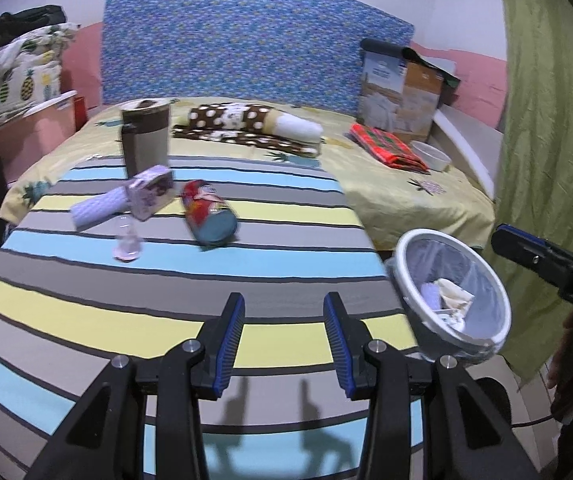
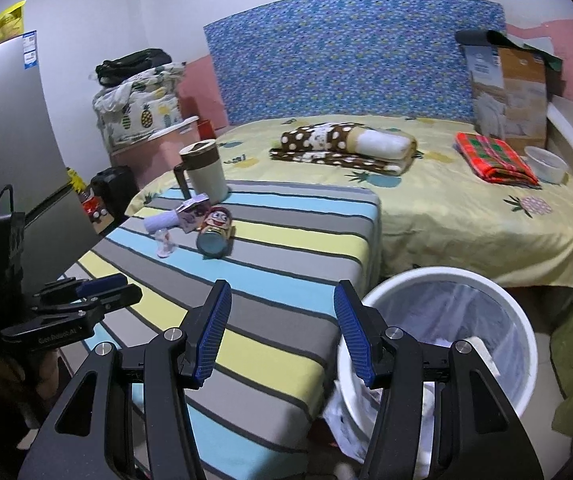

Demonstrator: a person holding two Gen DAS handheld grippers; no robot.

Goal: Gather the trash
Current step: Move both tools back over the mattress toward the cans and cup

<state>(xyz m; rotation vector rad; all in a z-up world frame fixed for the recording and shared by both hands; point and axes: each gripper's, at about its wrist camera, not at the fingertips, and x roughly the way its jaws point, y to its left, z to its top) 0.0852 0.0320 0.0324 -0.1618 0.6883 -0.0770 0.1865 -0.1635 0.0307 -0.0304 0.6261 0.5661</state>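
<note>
Both the left gripper (image 1: 284, 312) and right gripper (image 2: 282, 300) stood spread, holding nothing. The can (image 1: 208, 218) lay well ahead of the left fingers; the bin (image 2: 526, 344) sat just beside the right ones.

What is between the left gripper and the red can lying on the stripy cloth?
Nothing visible. The left gripper is open over bare striped cloth, and the can lies ahead, slightly left. The small box and clear cup sit off to the can's left.

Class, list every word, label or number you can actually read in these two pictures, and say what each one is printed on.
"DAS" – on the right gripper; cut off at the picture's edge.
"GenRobot.AI" – on the left gripper; faint, so the reading is unsure.
Cardboard box, fridge stickers, yellow packet, small carton, snack can: print too blurred to read.
</note>
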